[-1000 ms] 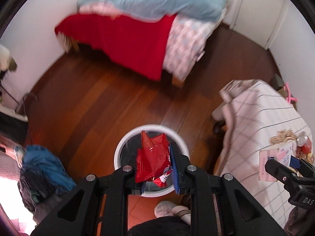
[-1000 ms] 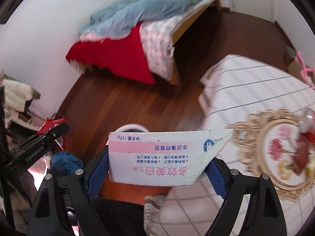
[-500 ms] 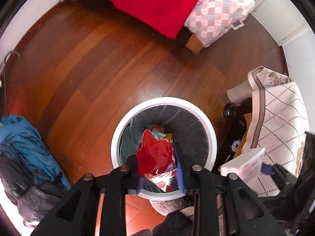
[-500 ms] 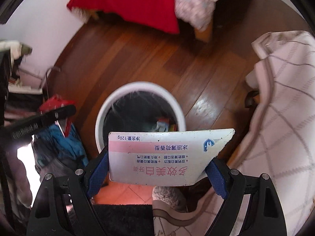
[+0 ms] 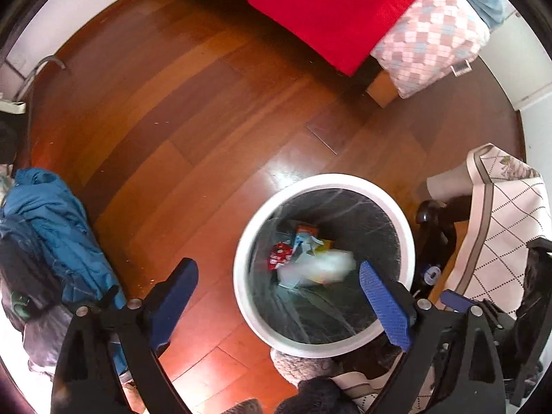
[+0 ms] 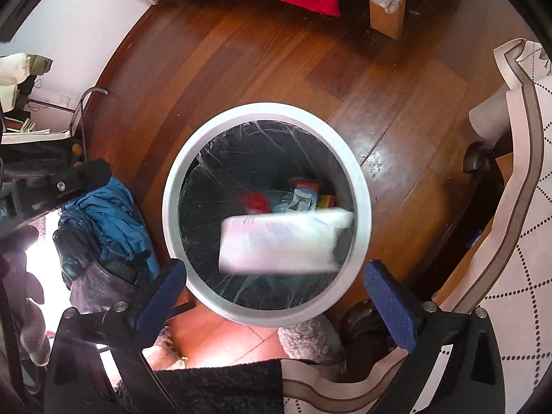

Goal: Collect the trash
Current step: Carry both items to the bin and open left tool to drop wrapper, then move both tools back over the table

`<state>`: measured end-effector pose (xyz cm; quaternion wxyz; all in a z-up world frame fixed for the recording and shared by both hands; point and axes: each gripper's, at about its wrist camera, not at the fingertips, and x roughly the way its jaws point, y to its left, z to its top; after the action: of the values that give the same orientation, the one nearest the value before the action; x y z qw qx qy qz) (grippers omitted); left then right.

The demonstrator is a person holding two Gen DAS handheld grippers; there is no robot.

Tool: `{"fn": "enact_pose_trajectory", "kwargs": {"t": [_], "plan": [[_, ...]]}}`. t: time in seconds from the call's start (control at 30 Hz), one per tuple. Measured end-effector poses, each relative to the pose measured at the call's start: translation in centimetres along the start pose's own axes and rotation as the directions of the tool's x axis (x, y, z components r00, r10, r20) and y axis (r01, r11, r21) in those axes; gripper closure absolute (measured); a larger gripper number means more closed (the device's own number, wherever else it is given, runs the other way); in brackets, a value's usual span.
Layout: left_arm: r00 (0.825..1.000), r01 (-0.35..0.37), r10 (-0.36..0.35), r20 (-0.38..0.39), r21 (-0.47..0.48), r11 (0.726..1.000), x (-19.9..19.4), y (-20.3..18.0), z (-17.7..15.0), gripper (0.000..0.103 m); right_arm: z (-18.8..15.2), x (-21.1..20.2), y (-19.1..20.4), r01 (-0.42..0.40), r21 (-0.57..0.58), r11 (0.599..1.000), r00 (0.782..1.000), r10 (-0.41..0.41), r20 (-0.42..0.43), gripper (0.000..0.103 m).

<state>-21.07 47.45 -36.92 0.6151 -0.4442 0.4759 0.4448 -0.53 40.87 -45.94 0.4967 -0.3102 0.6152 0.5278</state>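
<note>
- Wooden floor (image 6: 276, 69) carries a white round trash bin (image 6: 172, 186) with a black liner.
- White carton (image 6: 279, 241), blurred, is inside the bin's mouth above a red wrapper (image 5: 278, 254).
- Right gripper (image 6: 276, 296): jaws opening wide, nothing between them.
- Left gripper (image 5: 279, 296): jaws opening, empty, above the bin's left rim.

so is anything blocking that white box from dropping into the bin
Nothing visible does. The white box, blurred, is free of the opening right gripper and sits over the bin's open mouth. Only earlier trash lies at the bottom.
</note>
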Motion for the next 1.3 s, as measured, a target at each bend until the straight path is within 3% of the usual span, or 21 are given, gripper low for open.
{"fn": "enact_pose_trajectory", "kwargs": {"t": [0.2,0.4,0.5,0.7,0.97,1.3], "plan": [[0.996,-0.062,0.062,0.059,0.004,0.998,-1.8,0.3,-1.3,0.007,-0.5,-1.3,0.5,0.03,-0.018,0.999,0.999,-0.03,0.014,0.0],[0.987,-0.121,0.115,0.115,0.043,0.992,-3.7,-0.9,-3.8,0.007,-2.3,-3.5,0.9,0.179,-0.036,0.983,0.983,-0.177,0.054,0.0],[0.986,-0.121,0.115,0.118,0.05,0.991,-4.2,-1.4,-4.7,0.007,-3.0,-4.2,0.6,0.197,-0.023,0.98,0.979,-0.195,0.062,0.0],[0.984,-0.116,0.103,0.143,0.084,0.99,-6.4,-3.2,-6.7,0.007,-4.6,-6.2,0.3,0.19,0.011,0.982,0.978,-0.191,0.086,0.0],[0.969,-0.118,0.09,0.228,0.11,0.987,-11.6,-4.9,-9.7,0.007,-7.4,-12.0,0.7,0.167,0.04,0.985,0.969,-0.172,0.18,0.0],[0.932,-0.116,0.067,0.356,0.118,0.986,-19.1,-6.6,-13.3,0.007,-12.1,-21.2,2.0,0.118,0.02,0.993,0.937,-0.117,0.33,0.0]]}}
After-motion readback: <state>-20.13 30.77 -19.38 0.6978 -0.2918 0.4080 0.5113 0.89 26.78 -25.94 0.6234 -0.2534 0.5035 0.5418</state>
